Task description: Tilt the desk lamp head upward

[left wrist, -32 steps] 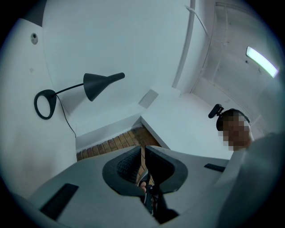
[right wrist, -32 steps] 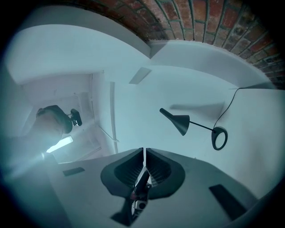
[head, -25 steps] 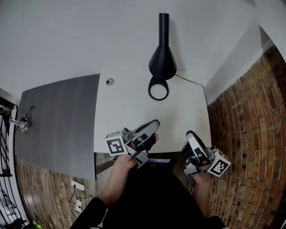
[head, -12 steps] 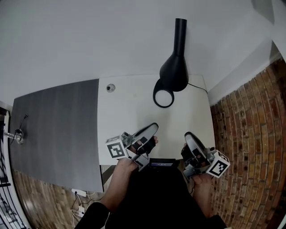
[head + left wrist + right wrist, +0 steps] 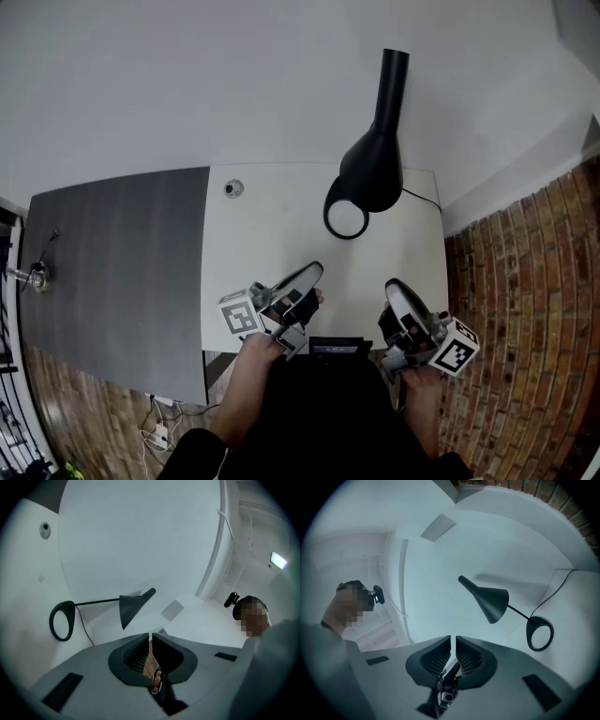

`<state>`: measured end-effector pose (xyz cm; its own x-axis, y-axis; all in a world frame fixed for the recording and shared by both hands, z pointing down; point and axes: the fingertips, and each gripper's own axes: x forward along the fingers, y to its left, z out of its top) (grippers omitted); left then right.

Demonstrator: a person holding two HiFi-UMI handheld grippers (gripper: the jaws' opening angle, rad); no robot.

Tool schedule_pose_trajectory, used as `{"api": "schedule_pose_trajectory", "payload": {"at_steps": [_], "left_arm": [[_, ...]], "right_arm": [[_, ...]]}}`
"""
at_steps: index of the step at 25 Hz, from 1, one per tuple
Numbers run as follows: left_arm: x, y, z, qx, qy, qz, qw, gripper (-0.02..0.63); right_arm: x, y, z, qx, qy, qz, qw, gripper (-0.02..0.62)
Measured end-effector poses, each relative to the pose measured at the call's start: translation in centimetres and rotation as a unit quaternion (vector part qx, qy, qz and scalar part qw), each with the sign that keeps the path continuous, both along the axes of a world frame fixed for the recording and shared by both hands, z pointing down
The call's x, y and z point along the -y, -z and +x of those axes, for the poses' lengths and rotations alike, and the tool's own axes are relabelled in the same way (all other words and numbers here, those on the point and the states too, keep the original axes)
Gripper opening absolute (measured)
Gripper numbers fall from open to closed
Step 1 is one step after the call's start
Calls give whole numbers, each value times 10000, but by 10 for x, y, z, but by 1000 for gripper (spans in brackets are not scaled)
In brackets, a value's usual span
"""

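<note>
Both grippers are held with jaws closed on nothing: the left gripper (image 5: pixel 309 275) and the right gripper (image 5: pixel 396 289) hang at the edge of the desk (image 5: pixel 262 244) farthest from the lamp (image 5: pixel 370 169), well apart from it. The lamp is stood at the back edge, with its ring base (image 5: pixel 327 220) flat on the top and its head raised above it.

No contact has been made. For a clean tilt, it is judged that the jaws should be opened first, the head taken at its narrow neck (image 5: pixel 392 84) and the ring base steadied, so the lamp is not dragged.

Bare desk is left in front of the lamp, so a straight approach is allowed. Right of the lamp, room is narrowed by a cord (image 5: pixel 422 199) and a brick wall (image 5: pixel 525 309). Left of it lies only a small round fitting (image 5: pixel 233 188).
</note>
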<state>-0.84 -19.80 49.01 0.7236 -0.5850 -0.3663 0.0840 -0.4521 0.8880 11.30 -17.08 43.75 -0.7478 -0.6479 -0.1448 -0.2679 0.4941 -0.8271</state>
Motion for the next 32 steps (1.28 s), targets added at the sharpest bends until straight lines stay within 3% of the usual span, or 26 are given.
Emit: {"api": "schedule_pose_trajectory", "payload": {"at_steps": [10,15,24,32], "left_arm": [[30,-2,32,800,369,-49,9961,34],[37,-11,38,1123,490,-202,9923,34],[75,-39,35,1195,418,-283,9916,34],[116,-113,43,1336,163,-619,9890,34]], "right_arm": [[47,-27,20,406,772,-167,9961,30],[70,-49,37,442,993,-260,9937,74],[101,-75,25,-16,1069,-256,9939,110],[103,-92,-1,-403,1166,-391,9916,173]]}}
